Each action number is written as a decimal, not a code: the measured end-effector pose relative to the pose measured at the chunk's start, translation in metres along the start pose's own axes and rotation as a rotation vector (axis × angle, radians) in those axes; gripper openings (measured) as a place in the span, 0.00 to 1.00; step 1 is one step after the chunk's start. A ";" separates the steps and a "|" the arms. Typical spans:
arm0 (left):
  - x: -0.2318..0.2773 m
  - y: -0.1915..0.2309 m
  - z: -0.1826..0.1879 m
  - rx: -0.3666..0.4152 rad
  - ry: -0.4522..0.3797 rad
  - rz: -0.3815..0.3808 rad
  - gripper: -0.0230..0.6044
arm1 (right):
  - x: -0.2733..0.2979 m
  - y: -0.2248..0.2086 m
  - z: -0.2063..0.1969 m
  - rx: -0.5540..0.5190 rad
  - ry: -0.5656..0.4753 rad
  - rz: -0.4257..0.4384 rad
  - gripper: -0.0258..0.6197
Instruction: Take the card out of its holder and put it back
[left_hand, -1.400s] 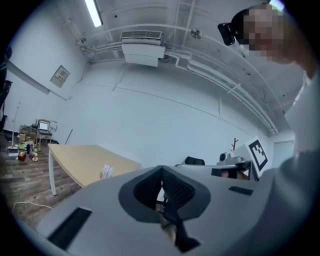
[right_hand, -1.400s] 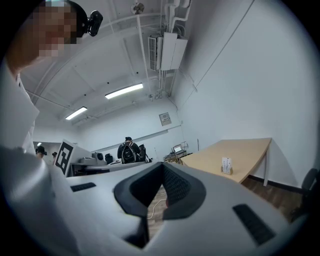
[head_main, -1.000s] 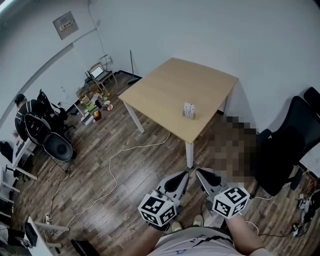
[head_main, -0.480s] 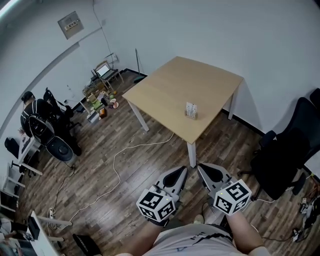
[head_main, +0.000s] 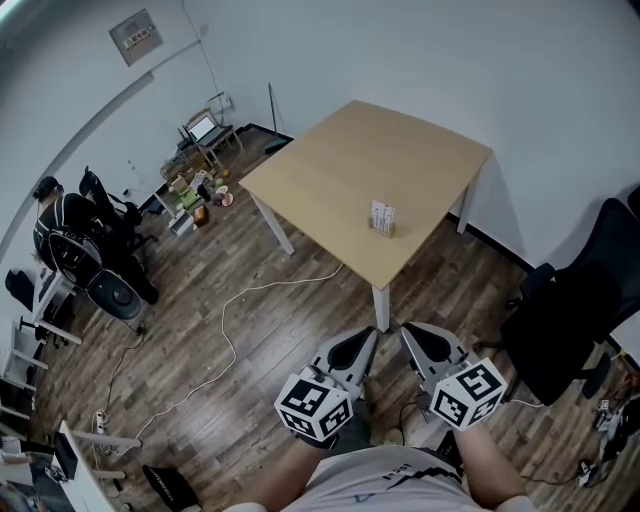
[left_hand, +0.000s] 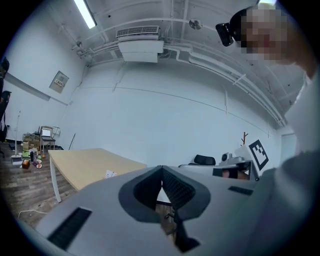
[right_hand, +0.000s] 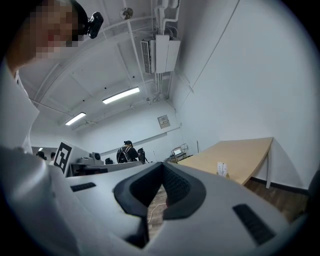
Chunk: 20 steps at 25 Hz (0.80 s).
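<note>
I've got my left gripper (head_main: 366, 338) and right gripper (head_main: 409, 332) both pinched closed and empty, with the card (head_main: 380, 214) upright in its holder (head_main: 382, 229) by the table's (head_main: 330, 170) near edge, well ahead, neither gripper clearly nearer.

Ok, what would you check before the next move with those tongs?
1. The card sits in its holder on the table: ok.
2. The left tongs are empty: ok, shut on nothing.
3. The right tongs are empty: ok, shut too.
4. Tongs open for a grip: not ok.
5. Within reach: not ok, the table stands well ahead.
6. The white cable lies off the path: ok, leftward.
</note>
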<state>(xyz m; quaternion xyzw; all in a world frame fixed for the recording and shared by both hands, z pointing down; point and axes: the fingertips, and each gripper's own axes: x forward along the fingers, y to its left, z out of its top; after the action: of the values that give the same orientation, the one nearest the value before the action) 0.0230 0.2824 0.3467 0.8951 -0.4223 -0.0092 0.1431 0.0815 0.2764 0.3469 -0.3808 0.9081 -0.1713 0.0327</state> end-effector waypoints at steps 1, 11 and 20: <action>0.005 0.008 0.001 -0.001 0.000 -0.001 0.06 | 0.007 -0.004 0.000 0.001 0.004 -0.005 0.06; 0.082 0.096 0.027 0.012 0.010 -0.072 0.06 | 0.098 -0.061 0.022 -0.012 0.026 -0.053 0.06; 0.141 0.180 0.039 0.035 0.038 -0.154 0.06 | 0.180 -0.111 0.033 -0.014 0.032 -0.161 0.06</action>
<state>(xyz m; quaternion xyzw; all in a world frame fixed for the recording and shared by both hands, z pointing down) -0.0270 0.0570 0.3714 0.9274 -0.3493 0.0042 0.1341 0.0356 0.0683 0.3658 -0.4498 0.8761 -0.1734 0.0015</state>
